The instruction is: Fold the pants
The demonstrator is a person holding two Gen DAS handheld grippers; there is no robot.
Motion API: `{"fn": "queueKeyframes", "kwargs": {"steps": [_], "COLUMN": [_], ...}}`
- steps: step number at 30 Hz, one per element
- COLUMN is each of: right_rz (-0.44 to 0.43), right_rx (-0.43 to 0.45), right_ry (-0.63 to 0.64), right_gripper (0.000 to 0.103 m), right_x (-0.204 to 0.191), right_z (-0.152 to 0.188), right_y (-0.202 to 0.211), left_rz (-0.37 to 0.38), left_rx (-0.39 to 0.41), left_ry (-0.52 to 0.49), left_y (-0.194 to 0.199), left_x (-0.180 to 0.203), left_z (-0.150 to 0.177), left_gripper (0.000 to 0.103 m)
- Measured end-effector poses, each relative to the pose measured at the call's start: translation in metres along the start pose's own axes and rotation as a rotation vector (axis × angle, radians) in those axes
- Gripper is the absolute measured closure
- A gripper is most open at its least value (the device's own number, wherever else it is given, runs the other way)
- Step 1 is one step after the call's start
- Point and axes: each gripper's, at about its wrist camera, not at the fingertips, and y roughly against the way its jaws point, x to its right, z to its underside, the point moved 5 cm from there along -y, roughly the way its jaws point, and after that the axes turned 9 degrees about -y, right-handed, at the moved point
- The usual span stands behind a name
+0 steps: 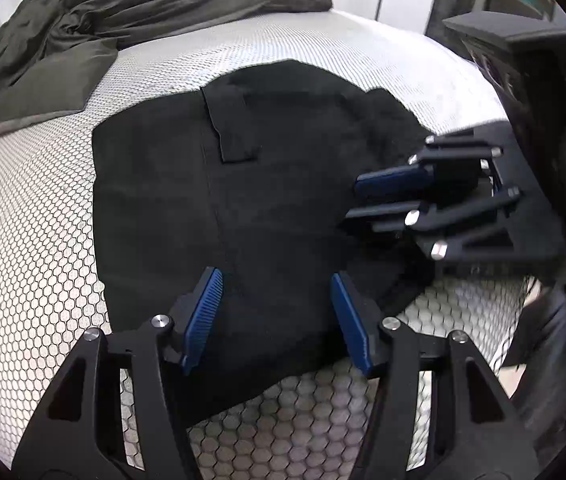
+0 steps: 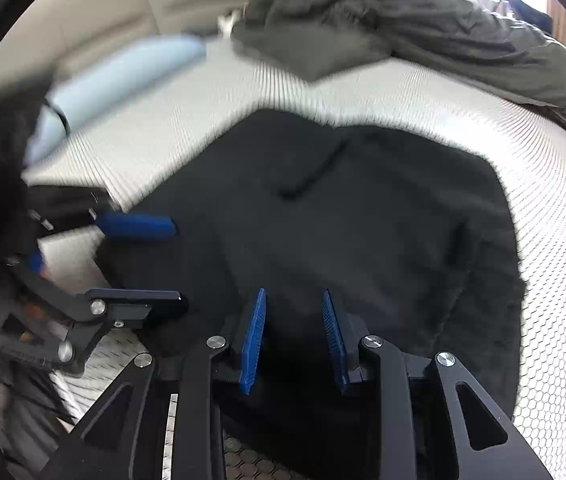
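Black pants (image 1: 243, 200) lie folded into a compact block on the white honeycomb-patterned bed; they also show in the right wrist view (image 2: 363, 220). A pocket flap faces up near the far edge. My left gripper (image 1: 277, 284) is open, its blue pads spread just above the near edge of the pants, holding nothing. It also shows in the right wrist view (image 2: 177, 262), at the left. My right gripper (image 2: 293, 300) is open and empty over the pants' near edge. It also shows in the left wrist view (image 1: 353, 204), at the pants' right side.
A crumpled dark grey blanket (image 1: 123, 12) lies at the far side of the bed, also in the right wrist view (image 2: 423, 28). A light blue pillow (image 2: 123, 72) lies at the left. The bed surface (image 1: 23, 220) surrounds the pants. Dark furniture (image 1: 523, 60) stands at the right.
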Motion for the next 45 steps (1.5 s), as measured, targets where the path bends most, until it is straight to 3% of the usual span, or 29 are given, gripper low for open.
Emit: {"fn": "queueKeyframes", "kwargs": {"steps": [3,9,13,15,16,18,20,21,24,26,29,32,34,37,39,41,42,45], "right_rz": [0.054,0.016,0.016,-0.031,-0.048,-0.080,-0.125,-0.134,-0.094,-0.120,-0.217,-0.274,-0.265,-0.274,-0.244,-0.147,-0.155,-0.192], "right_rx": [0.011,0.116,0.053,0.020,0.030,0.063,0.103,0.091,-0.010,-0.001,-0.022,-0.055,-0.063,0.044,0.057,-0.056,-0.082,-0.021], "right_ry": [-0.037,-0.178,-0.455,-0.530,-0.537,-0.515,-0.520,-0.515,-0.486,-0.511,-0.556,-0.562,-0.558,-0.498,-0.466,-0.456,-0.475,-0.510], "right_gripper": [0.077,0.074,0.073,0.073,0.074,0.091,0.095,0.096,0.095,0.095,0.082,0.079,0.082,0.095,0.095,0.092,0.091,0.086], "right_x": [0.031,0.089,0.145,0.157,0.156,0.150,0.145,0.144,0.148,0.153,0.160,0.159,0.155,0.140,0.136,0.138,0.139,0.143], "right_z": [0.014,0.039,0.045,0.043,0.043,0.039,0.031,0.023,0.044,0.046,0.057,0.069,0.074,0.061,0.060,0.074,0.079,0.072], "right_y": [0.019,0.089,0.072,0.056,0.057,0.064,0.067,0.058,0.044,0.050,0.070,0.063,0.054,0.080,0.090,0.064,0.054,0.070], "left_rz": [0.039,0.041,0.024,0.009,-0.006,-0.017,-0.029,-0.035,-0.048,-0.050,-0.042,-0.047,-0.052,-0.054,-0.058,-0.059,-0.059,-0.013], "left_rx": [0.006,0.077,0.056,0.048,0.043,0.040,0.029,0.024,0.016,0.015,0.016,0.011,0.008,0.006,0.005,0.004,0.006,0.064], "left_ry": [0.027,0.122,0.312,0.333,0.329,0.312,0.284,0.271,0.237,0.243,0.252,0.244,0.242,0.249,0.245,0.240,0.243,0.278], "left_y": [0.013,0.034,0.019,0.017,0.015,0.014,0.001,-0.001,-0.010,-0.012,-0.012,-0.010,-0.011,-0.016,-0.018,-0.021,-0.021,-0.012], "left_x": [-0.012,-0.041,-0.073,-0.076,-0.077,-0.076,-0.082,-0.081,-0.077,-0.076,-0.076,-0.075,-0.073,-0.074,-0.074,-0.075,-0.076,-0.079], "left_z": [0.011,0.017,0.017,0.017,0.016,0.013,0.007,0.006,0.005,0.004,0.004,0.007,0.003,-0.002,-0.004,-0.005,-0.006,-0.014], "left_gripper": [0.049,0.049,0.049,0.049,0.049,0.049,0.049,0.049,0.049,0.049,0.049,0.049,0.049,0.049,0.049,0.049,0.049,0.049]}}
